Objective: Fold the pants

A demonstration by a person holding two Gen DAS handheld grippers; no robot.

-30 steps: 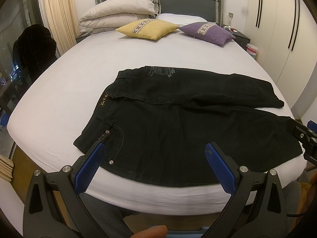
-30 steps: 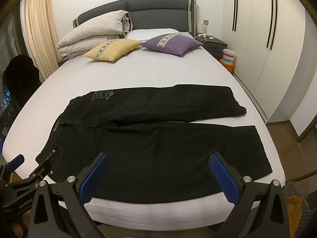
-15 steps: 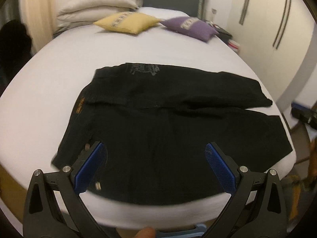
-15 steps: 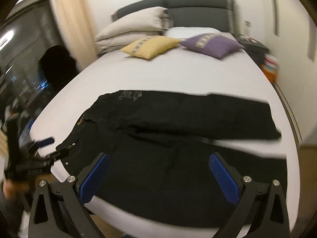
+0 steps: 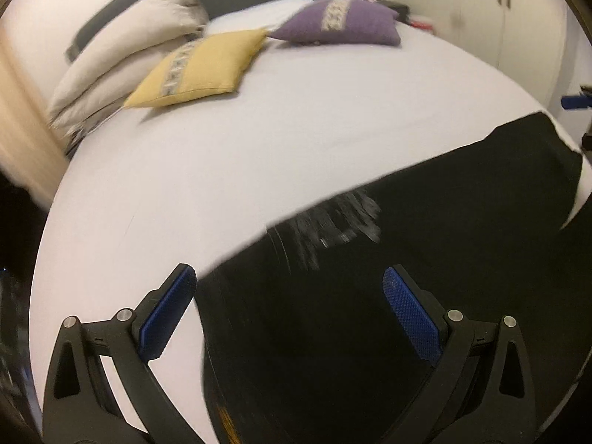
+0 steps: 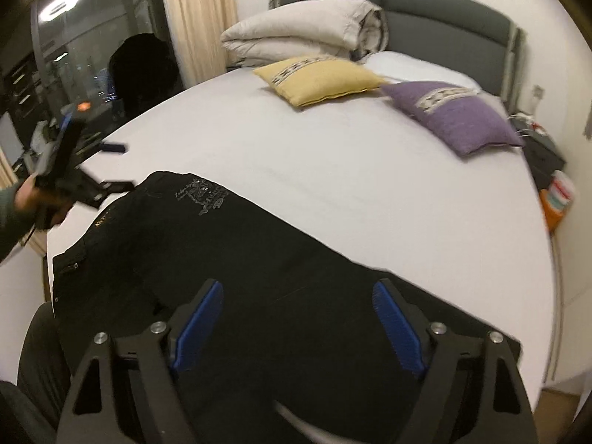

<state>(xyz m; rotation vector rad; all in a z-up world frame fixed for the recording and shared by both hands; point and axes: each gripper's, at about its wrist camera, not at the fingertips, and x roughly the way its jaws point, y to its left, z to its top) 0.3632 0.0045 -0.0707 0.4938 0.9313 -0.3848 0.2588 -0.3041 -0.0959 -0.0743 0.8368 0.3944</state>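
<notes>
Black pants lie spread flat on the white bed, waistband to the left, legs to the right; they also show in the left wrist view. My left gripper is open and empty, low over the waistband's far corner near the grey print. It also shows in the right wrist view, at the pants' top-left corner. My right gripper is open and empty, low over the pant legs. One of its blue fingertips shows at the right edge of the left wrist view.
A yellow cushion, a purple cushion and a folded beige duvet lie near the grey headboard. A nightstand and an orange container stand to the right. A window and curtain are to the left.
Both grippers have moved forward and down over the bed toward the pants. The left one swung to the waistband's far corner; the right one turned left over the legs. The pants have not moved.
</notes>
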